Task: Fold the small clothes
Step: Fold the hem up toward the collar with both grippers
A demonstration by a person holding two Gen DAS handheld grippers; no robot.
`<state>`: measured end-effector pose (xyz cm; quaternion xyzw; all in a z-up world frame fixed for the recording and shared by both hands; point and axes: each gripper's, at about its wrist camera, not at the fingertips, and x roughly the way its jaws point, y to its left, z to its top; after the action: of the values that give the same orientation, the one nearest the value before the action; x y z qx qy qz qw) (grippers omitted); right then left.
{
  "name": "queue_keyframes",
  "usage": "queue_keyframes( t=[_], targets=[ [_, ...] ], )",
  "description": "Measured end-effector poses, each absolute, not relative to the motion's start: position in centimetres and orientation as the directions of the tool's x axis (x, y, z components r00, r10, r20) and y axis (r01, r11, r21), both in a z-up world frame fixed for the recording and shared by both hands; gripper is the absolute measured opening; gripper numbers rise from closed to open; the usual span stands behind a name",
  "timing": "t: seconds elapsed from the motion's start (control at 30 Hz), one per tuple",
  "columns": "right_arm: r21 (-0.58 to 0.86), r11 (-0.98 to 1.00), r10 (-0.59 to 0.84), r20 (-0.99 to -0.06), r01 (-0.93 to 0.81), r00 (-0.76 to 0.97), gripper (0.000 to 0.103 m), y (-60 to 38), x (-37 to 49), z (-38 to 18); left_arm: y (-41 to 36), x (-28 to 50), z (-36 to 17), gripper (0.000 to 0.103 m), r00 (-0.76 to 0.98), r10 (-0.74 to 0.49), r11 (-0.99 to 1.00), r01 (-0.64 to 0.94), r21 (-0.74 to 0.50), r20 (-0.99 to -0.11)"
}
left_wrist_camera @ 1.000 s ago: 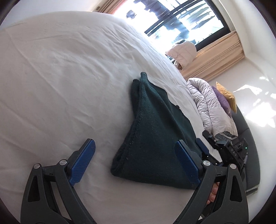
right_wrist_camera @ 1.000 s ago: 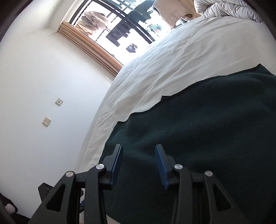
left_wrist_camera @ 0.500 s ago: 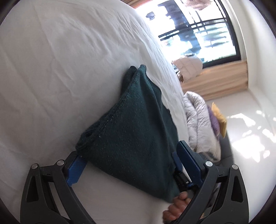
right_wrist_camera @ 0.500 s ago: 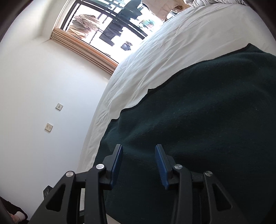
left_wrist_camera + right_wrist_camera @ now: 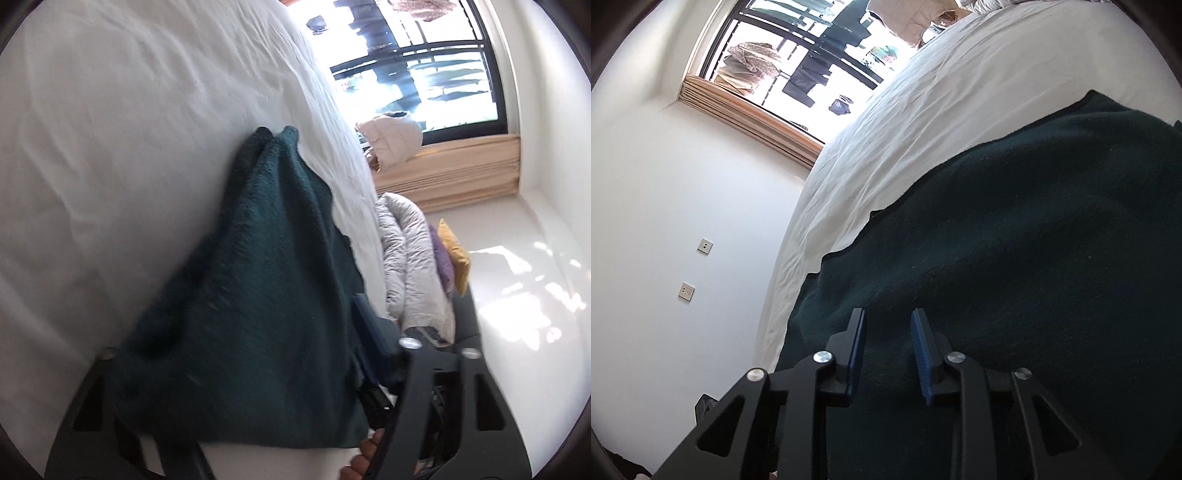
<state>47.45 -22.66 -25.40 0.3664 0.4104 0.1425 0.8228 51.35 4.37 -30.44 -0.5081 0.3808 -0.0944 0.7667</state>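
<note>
The dark green cloth (image 5: pixel 251 314) lies part-folded on the bed (image 5: pixel 110 147). Both tools are closing with cloth between their jaws: the left tool (image 5: pixel 236 369) around the near corner, the right tool (image 5: pixel 888 350) not yet pinching. Each should bite every layer before lifting, or the fold will likely slip.

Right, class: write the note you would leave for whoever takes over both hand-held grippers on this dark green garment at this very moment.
Left hand-held gripper: jaws closing around the near end of the dark green garment; the cloth hides one finger.
Right hand-held gripper: jaws closing just above the same garment, with no cloth visibly pinched.
Garment: lying doubled over on the white bed sheet.
Done: at least one fold.
Left: secure both grips and probably fold again.
</note>
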Motion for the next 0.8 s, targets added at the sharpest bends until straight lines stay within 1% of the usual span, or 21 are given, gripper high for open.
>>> queue_keyframes(
  t=[0.03,0.07,0.1,0.13,0.17,0.23,0.3,0.33,0.37,0.43,0.5,0.6,0.77,0.8],
  targets=[
    [0.708,0.703,0.536,-0.586,0.061,0.608,0.014,-22.2,47.7,-25.5,4.4,51.7,-30.7,0.042,0.687,-0.534,0.469,-0.244,-0.849,-0.493],
    [0.693,0.719,0.537,-0.606,0.057,0.587,0.009,-21.6,48.0,-25.6,4.6,52.1,-31.1,0.037,0.682,-0.538,0.467,-0.247,-0.849,-0.495],
    [0.666,0.744,0.522,-0.634,0.059,0.571,0.009,-21.2,48.3,-25.7,4.8,52.5,-31.4,0.03,0.675,-0.54,0.469,-0.255,-0.846,-0.503],
    [0.66,0.749,0.519,-0.64,0.06,0.566,0.009,-21.2,48.4,-25.9,5.0,52.8,-31.7,0.025,0.673,-0.546,0.458,-0.259,-0.851,-0.499],
    [0.663,0.745,0.521,-0.643,0.067,0.562,0.006,-21.4,48.5,-26.1,5.2,53.0,-32.0,0.024,0.672,-0.549,0.45,-0.262,-0.853,-0.497],
    [0.647,0.756,0.487,-0.656,0.099,0.576,0.006,-22.3,48.3,-26.2,5.0,53.4,-32.0,0.021,0.67,-0.547,0.466,-0.253,-0.847,-0.502],
    [0.663,0.742,0.492,-0.64,0.1,0.591,0.006,-23.1,48.1,-26.0,4.6,53.7,-31.9,0.02,0.671,-0.536,0.488,-0.25,-0.836,-0.513],
    [0.654,0.75,0.486,-0.646,0.1,0.589,0.006,-23.3,48.1,-26.0,4.4,53.8,-31.8,0.021,0.673,-0.532,0.491,-0.251,-0.834,-0.515],
    [0.636,0.764,0.471,-0.664,0.107,0.581,0.0,-23.4,48.1,-26.3,4.2,54.0,-31.8,0.021,0.675,-0.527,0.494,-0.251,-0.833,-0.516],
    [0.631,0.765,0.473,-0.687,0.131,0.552,0.0,-23.5,48.4,-27.6,4.4,54.2,-31.9,0.02,0.678,-0.521,0.499,-0.252,-0.829,-0.519],
    [0.617,0.779,0.467,-0.69,0.112,0.553,0.0,-23.1,48.5,-28.4,4.2,54.0,-31.9,0.019,0.678,-0.515,0.507,-0.252,-0.824,-0.524],
    [0.581,0.808,0.44,-0.71,0.102,0.55,0.0,-22.6,48.7,-28.2,4.8,53.4,-31.5,0.019,0.684,-0.503,0.517,-0.253,-0.818,-0.529],
    [0.601,0.788,0.457,-0.715,0.131,0.529,0.0,-23.3,48.9,-27.0,4.5,52.8,-30.9,0.018,0.691,-0.484,0.534,-0.252,-0.807,-0.536],
    [0.616,0.777,0.466,-0.702,0.13,0.539,0.004,-23.4,48.7,-26.5,4.5,52.8,-30.8,0.018,0.694,-0.478,0.542,-0.251,-0.802,-0.539]
  ],
)
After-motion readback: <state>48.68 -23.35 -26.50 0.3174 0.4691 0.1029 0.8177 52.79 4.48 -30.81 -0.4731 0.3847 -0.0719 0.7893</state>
